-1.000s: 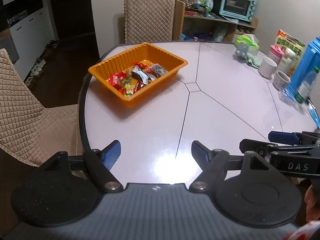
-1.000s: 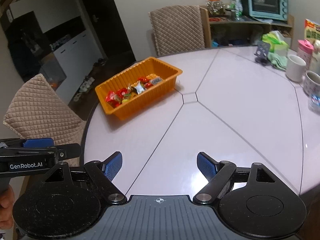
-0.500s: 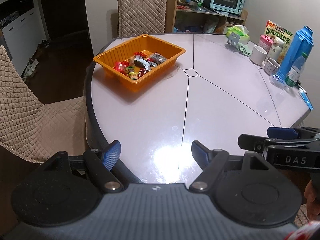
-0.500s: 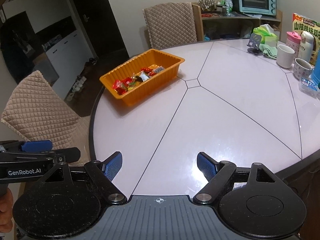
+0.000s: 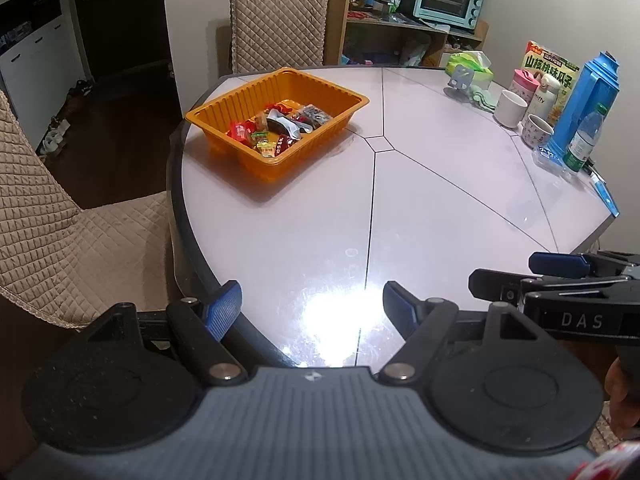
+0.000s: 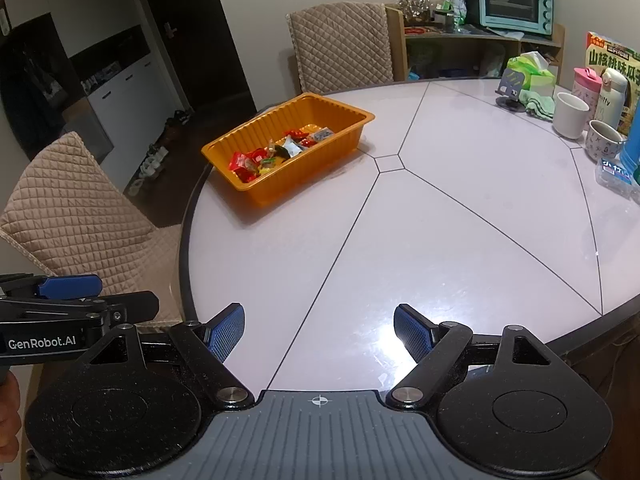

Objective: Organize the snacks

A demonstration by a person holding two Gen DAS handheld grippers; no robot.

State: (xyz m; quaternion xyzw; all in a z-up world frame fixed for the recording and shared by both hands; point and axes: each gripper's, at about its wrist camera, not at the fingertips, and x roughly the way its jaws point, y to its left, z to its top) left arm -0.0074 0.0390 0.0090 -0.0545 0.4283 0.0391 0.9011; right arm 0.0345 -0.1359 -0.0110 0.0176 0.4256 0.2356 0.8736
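Snacks [image 5: 276, 130], small bright foil-wrapped packets, lie heaped in the ribbed orange plastic tray [image 5: 224, 102] by the table's [image 5: 440, 208] far-left edge. Both the left gripper [image 5: 312, 306] and right gripper [image 6: 319, 328], jaws spread and empty, hover well short of the tray; a careless reach could shove it off that edge.

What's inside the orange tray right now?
The orange tray holds a loose pile of wrapped snacks, mostly red, yellow-green and silver. Anything under the pile is covered.
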